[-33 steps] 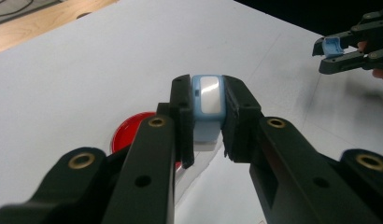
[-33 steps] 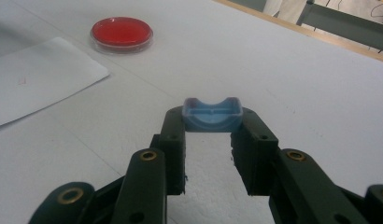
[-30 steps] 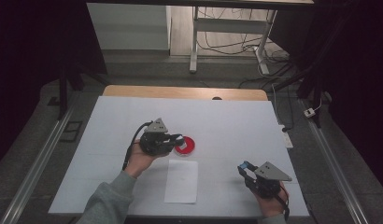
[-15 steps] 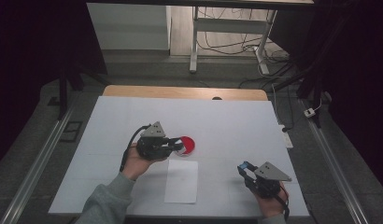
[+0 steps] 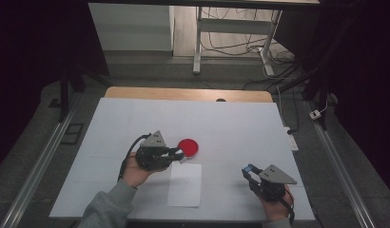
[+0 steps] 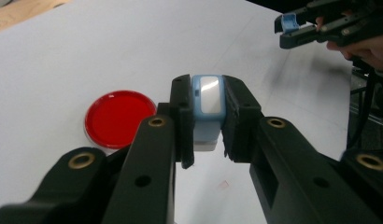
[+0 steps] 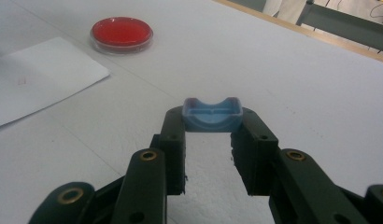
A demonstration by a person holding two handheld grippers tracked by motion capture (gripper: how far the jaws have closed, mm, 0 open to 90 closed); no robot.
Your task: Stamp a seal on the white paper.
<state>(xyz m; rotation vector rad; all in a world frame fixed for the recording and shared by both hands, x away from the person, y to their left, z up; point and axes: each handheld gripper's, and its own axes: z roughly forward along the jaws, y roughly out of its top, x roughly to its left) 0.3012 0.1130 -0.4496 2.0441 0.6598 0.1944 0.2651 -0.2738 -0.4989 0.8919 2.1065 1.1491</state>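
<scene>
A small light-blue block with a pale glossy face sits clamped between the jaws of my left gripper. In the high view that left gripper hovers just left of a round red dish that lies flat on the white table, also in the left gripper view as the red dish. My right gripper is shut on a curved blue cap-like piece. The high view has the right gripper near the table's front right. A white paper sheet lies in front of the dish.
The white table top stretches wide behind and between the hands, with a wooden strip at its far edge. The right gripper view has the paper sheet and the red dish at the upper left. Metal rails run along both sides.
My left gripper has drawn back toward the person and slightly left, off the red dish, which now shows whole. The right gripper has stayed put.
</scene>
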